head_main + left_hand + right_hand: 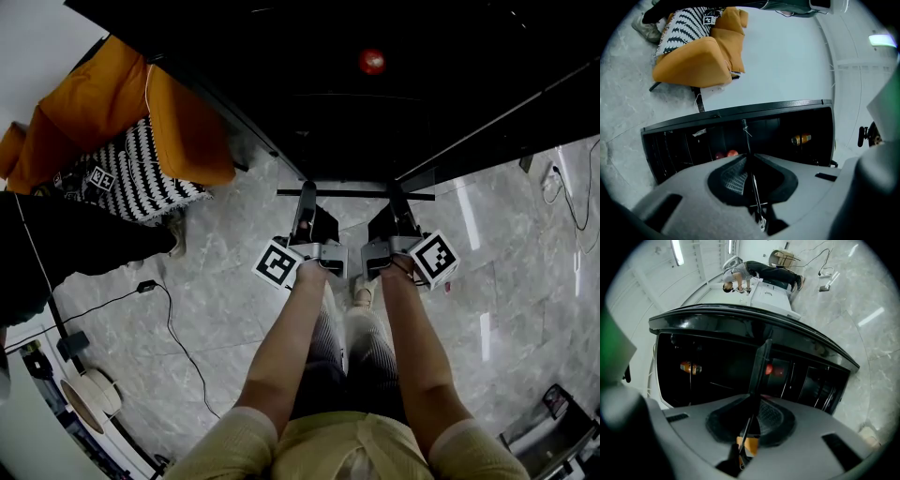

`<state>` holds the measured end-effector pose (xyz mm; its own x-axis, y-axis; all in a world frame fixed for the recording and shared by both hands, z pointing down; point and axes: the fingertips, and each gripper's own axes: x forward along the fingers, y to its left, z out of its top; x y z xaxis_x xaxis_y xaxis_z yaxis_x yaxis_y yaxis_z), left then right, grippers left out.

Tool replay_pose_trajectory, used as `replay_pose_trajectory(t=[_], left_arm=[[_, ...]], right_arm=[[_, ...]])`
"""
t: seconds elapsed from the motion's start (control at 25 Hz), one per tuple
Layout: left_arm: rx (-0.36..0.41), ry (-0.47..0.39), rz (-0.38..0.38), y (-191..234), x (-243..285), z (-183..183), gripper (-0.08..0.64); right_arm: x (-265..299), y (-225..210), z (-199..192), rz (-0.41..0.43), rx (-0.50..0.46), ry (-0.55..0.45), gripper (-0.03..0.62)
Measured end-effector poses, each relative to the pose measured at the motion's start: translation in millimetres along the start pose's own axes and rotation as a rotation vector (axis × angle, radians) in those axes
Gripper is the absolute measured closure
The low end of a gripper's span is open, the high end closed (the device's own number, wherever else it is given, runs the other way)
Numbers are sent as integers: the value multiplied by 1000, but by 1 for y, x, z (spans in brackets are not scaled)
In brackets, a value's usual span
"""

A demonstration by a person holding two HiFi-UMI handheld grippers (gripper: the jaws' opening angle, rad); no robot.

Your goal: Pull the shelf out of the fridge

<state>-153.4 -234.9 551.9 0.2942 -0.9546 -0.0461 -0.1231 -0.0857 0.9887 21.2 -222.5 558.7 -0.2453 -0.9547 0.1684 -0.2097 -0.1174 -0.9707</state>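
The shelf [356, 194] is a thin dark panel that sticks out of the open black fridge [375, 112]; its front edge runs crosswise between my hands. My left gripper [306, 195] is shut on that edge left of centre, and my right gripper [396, 193] is shut on it right of centre. In the left gripper view the shelf [746, 136] appears edge-on, running from the fridge [693, 140] into the pinched left gripper [749, 161]. In the right gripper view the shelf [759, 366] likewise enters the closed right gripper [752, 408].
Inside the fridge sit a red item [372, 61] and an orange can [690, 367]. An orange armchair [178, 131] with a zigzag cushion [141, 178] stands to the left. A cable [169, 309] crosses the marble floor. A person [740, 275] bends over beyond the fridge.
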Motion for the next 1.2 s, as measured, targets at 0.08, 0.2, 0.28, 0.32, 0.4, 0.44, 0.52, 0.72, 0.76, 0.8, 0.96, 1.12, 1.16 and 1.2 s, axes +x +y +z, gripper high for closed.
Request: replay_pose_trajectory(t=[0.08, 0.2, 0.28, 0.32, 0.4, 0.44, 0.52, 0.72, 0.76, 0.8, 0.96, 1.12, 1.16, 1.2], left_arm=[[-1, -3, -5, -1, -5, -3, 514], [0, -10, -23, -16, -20, -13, 515], [6, -18, -31, -21, -28, -17, 514], [9, -23, -35, -23, -30, -18, 514], [17, -32, -43, -25, -33, -19, 514], [22, -34, -46, -26, -35, -20, 514], [29, -40, -47, -26, -38, -20, 514], [26, -51, -50, -27, -44, -16, 514], [24, -52, -52, -28, -46, -16, 514], [24, -51, -53, -28, -48, -16, 514], [49, -37, -67, -33, -51, -14, 514], [50, -11, -83, -39, -56, -12, 514], [50, -5, -88, -41, -60, -12, 514], [53, 0, -94, -43, -63, -12, 514]], right_arm=[[-5, 0, 0, 10, 11, 3, 545], [-24, 9, 4, 37, 15, 10, 546], [-33, 12, 5, 49, 10, 25, 546], [-35, 12, 5, 52, 8, 33, 546], [-38, 12, 5, 60, 6, 47, 546], [-40, 12, 4, 64, 3, 54, 546], [-42, 13, 3, 78, -4, 71, 546], [-43, 16, -3, 102, -23, 99, 546], [-44, 16, -4, 102, -25, 102, 546], [-45, 16, -5, 103, -25, 105, 546], [-51, 16, -8, 109, -47, 108, 545], [-59, 25, -13, 145, -87, 100, 545], [-63, 28, -15, 155, -98, 102, 545], [-66, 31, -17, 163, -108, 104, 545]])
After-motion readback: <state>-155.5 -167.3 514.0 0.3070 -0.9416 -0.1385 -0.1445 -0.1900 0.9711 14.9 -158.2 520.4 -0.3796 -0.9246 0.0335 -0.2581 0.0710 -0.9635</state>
